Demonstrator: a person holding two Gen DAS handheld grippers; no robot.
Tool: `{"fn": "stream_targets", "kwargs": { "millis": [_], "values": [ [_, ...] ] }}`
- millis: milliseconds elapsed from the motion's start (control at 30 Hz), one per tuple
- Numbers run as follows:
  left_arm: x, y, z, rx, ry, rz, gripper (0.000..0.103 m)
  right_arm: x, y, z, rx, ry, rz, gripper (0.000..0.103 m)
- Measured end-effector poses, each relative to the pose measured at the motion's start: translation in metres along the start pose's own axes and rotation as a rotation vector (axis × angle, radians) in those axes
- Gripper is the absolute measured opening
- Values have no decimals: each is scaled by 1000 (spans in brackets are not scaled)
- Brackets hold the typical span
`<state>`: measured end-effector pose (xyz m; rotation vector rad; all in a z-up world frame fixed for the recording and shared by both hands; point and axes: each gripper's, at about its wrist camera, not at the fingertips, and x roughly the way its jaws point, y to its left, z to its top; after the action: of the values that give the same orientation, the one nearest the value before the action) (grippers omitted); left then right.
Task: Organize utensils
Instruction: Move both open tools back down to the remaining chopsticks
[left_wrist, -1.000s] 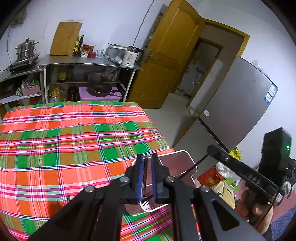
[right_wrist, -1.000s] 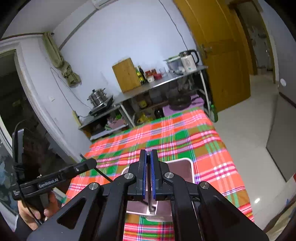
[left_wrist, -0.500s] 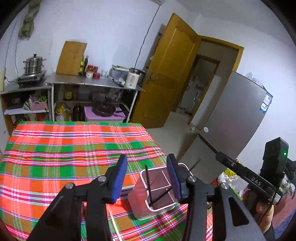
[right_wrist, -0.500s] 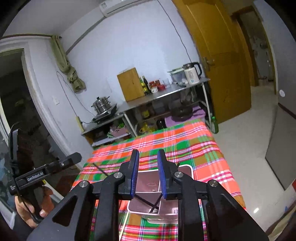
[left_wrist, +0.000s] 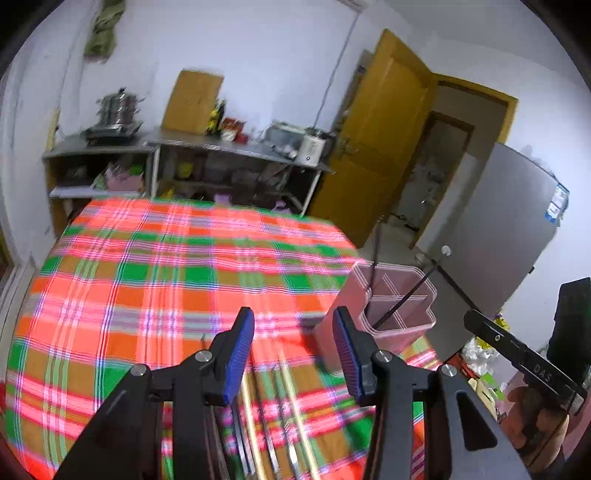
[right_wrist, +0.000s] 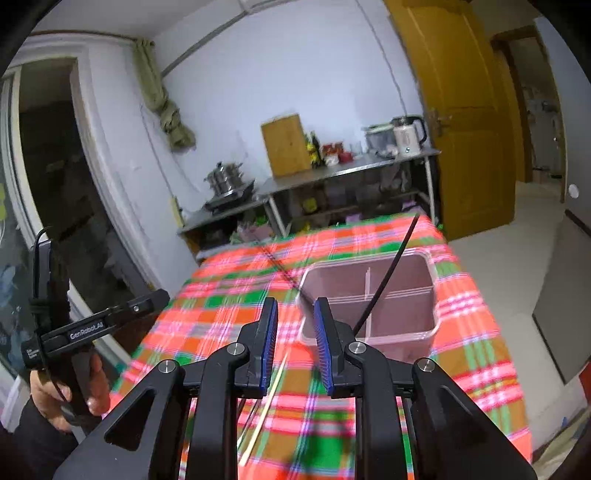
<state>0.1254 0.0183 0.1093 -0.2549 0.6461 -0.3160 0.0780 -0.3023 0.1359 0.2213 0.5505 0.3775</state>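
Chopsticks (left_wrist: 291, 413): thin, light, stiff, slippery — pinch them mid-length; they'll roll on the cloth-covered surface (left_wrist: 147, 280).
Holder (right_wrist: 369, 295): light plastic; may tip.
Left hand-held gripper (left_wrist: 293, 350): apart, empty.
Right hand-held gripper (right_wrist: 295, 343): apart, empty.

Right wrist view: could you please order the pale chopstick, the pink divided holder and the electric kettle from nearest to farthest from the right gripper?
1. The pale chopstick lies on the plaid cloth just below the right gripper.
2. The pink divided holder stands just beyond, slightly to the right.
3. The electric kettle is far back on the steel counter by the door.
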Motion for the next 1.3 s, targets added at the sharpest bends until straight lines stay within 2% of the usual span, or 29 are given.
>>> {"fn": "stream_targets", "kwargs": {
  "millis": [133, 333, 433, 567, 900, 1300],
  "values": [
    [12, 14, -27, -6, 67, 36, 45, 17, 6, -24, 7, 59, 4, 21],
    [36, 27, -61, -7, 163, 67, 28, 48, 11, -55, 3, 160, 5, 21],
    [50, 27, -71, -3, 200, 61, 24, 61, 14, -70, -13, 204, -1, 21],
    [70, 26, -76, 8, 241, 52, 20, 78, 17, -84, -25, 252, -6, 18],
    [114, 30, -78, 18, 302, 81, 20, 112, 17, -97, -27, 313, -19, 13],
    [128, 33, -76, 25, 310, 89, 19, 159, 26, -109, -23, 369, -10, 13]
  ]
}}
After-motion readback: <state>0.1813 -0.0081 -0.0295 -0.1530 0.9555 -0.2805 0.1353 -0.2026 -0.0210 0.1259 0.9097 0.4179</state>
